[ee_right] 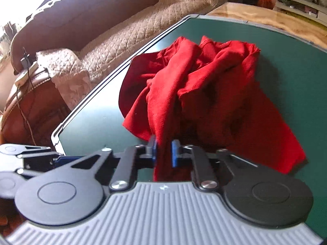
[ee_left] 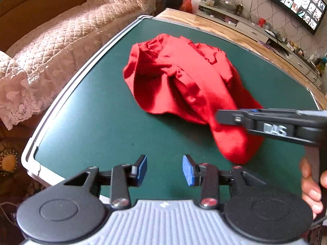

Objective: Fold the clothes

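Observation:
A crumpled red garment (ee_left: 179,77) lies in a heap on the green table (ee_left: 92,126). My left gripper (ee_left: 164,170) hovers over bare green surface in front of the heap, open, with nothing between its blue pads. The right gripper (ee_left: 226,117) reaches in from the right edge of the left wrist view and meets the near corner of the cloth. In the right wrist view the right gripper (ee_right: 164,151) is shut on a fold of the red garment (ee_right: 204,85), which rises from the pads up into the heap. The left gripper (ee_right: 30,155) shows at the lower left there.
A sofa (ee_left: 51,40) with a quilted beige cover stands along the table's left side. A wooden tabletop (ee_left: 224,28) borders the green mat at the back. A low shelf unit (ee_left: 265,32) and a screen (ee_left: 294,0) stand far right. A hand (ee_left: 310,187) holds the right gripper's handle.

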{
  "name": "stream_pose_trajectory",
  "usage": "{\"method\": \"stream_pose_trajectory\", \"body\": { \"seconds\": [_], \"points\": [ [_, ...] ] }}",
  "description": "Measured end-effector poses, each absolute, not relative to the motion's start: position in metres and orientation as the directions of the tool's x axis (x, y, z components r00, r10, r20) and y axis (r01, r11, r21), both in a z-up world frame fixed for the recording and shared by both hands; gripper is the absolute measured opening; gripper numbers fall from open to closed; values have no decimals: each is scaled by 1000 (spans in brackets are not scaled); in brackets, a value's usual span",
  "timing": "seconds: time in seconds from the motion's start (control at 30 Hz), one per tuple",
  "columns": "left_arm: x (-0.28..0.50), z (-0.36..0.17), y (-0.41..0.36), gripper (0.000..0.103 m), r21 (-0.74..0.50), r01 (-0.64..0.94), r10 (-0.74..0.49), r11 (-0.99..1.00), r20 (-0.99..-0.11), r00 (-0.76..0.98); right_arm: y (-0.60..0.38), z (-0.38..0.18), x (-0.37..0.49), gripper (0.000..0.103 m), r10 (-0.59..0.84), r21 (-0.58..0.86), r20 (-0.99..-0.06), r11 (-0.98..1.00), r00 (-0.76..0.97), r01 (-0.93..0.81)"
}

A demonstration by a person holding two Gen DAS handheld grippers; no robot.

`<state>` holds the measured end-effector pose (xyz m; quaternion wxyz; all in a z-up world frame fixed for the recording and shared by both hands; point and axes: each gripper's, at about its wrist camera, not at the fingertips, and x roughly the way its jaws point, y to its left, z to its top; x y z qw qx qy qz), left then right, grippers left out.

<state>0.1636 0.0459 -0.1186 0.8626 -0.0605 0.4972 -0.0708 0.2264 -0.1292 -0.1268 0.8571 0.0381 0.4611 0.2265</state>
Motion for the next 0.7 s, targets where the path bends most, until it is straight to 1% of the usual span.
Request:
{"method": "stream_pose_trajectory", "body": {
  "seconds": [0.1, 0.33, 0.37, 0.43, 0.47, 0.5, 0.6, 0.7],
  "points": [
    [164, -115, 50, 43, -178, 62, -184, 982, -842, 506, -135, -114, 214, 9, 388, 202, -756, 904, 527, -376],
    [171, -105, 46, 43, -180, 78, -194, 981, -829, 524, -190, -80, 180, 9, 328, 163, -742, 934, 585, -318],
    [172, -104, 43, 44, -181, 84, -198, 980, -829, 524, -200, -79, 176, 9, 309, 151, -755, 940, 578, -306],
    [173, -102, 39, 52, -184, 94, -206, 978, -827, 523, -216, -80, 169, 9, 273, 123, -781, 949, 561, -291],
    [174, -103, 36, 59, -186, 97, -209, 978, -828, 520, -222, -82, 166, 10, 255, 107, -794, 952, 552, -286],
    [175, -103, 34, 61, -187, 101, -212, 977, -829, 517, -229, -84, 163, 10, 237, 92, -806, 955, 542, -281],
    [182, -109, 24, 63, -183, 104, -211, 978, -841, 499, -237, -95, 160, 12, 208, 68, -839, 957, 503, -282],
    [195, -117, 18, 63, -193, 86, -211, 977, -854, 476, -231, -99, 160, 22, 202, 55, -830, 957, 520, -285]
  ]
}}
